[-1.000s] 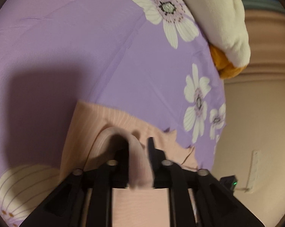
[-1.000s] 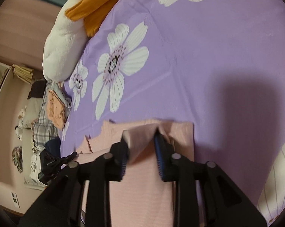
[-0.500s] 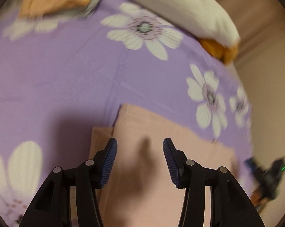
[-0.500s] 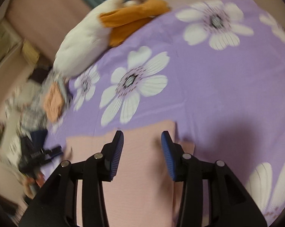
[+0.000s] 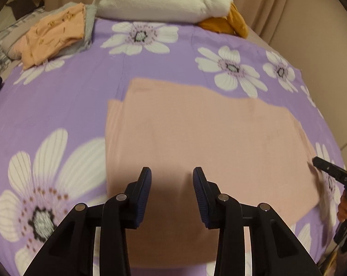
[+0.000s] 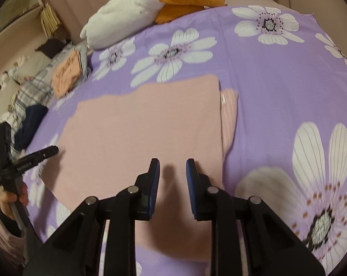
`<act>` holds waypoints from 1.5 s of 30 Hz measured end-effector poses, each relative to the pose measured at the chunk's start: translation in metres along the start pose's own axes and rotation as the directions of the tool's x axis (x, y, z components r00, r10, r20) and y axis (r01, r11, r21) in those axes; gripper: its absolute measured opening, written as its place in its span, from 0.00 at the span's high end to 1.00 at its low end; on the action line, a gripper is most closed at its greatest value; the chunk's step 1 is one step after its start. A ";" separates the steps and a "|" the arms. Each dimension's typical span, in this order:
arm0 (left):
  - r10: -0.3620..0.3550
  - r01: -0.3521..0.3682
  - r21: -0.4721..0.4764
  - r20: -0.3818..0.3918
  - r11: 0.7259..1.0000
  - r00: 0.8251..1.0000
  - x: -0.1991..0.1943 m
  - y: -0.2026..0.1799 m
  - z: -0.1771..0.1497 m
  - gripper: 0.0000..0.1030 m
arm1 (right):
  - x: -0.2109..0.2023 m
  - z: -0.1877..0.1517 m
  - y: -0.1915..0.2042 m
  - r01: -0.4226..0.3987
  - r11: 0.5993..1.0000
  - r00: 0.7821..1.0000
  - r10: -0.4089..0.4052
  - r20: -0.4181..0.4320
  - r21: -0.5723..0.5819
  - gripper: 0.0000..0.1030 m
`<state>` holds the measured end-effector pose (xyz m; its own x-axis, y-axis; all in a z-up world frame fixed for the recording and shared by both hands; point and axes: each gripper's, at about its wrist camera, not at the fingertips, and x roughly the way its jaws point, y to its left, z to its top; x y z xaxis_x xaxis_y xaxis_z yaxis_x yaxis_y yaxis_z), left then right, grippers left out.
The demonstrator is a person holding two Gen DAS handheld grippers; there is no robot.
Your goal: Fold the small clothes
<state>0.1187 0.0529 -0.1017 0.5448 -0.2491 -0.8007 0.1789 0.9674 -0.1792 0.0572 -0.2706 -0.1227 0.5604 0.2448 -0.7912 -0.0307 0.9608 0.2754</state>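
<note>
A pale pink garment [image 5: 196, 133] lies folded flat on the purple flowered bedsheet [image 5: 58, 96]; it also shows in the right wrist view [image 6: 139, 133], with a lower layer sticking out on its right side [image 6: 228, 115]. My left gripper [image 5: 172, 177] is open and empty, raised above the garment's near edge. My right gripper [image 6: 172, 168] is open and empty, also above the near edge. The other gripper shows at the edge of each view [image 5: 334, 177] [image 6: 24, 161].
A white and orange plush toy [image 5: 164, 0] lies at the far end of the bed. A stack of folded clothes, orange on top [image 5: 53, 34], sits at the far left. Checked and dark clothes [image 6: 30, 105] lie off the bed's left side. Beige curtains hang behind.
Both grippers let go of the pink fabric, opened, and pulled back and up. The garment now lies folded flat on the sheet.
</note>
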 end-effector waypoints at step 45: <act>-0.221 0.199 -0.362 -0.021 0.911 0.975 -0.026 0.057 -0.050 0.36 | -0.028 -0.047 0.055 -0.161 0.987 0.987 0.161 -0.024 0.008 0.50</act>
<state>0.0738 0.1167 -0.1193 0.4744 -0.4557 -0.7532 -0.0252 0.8482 -0.5291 0.0007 -0.2187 -0.1113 0.5283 0.3996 -0.7491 -0.1139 0.9077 0.4039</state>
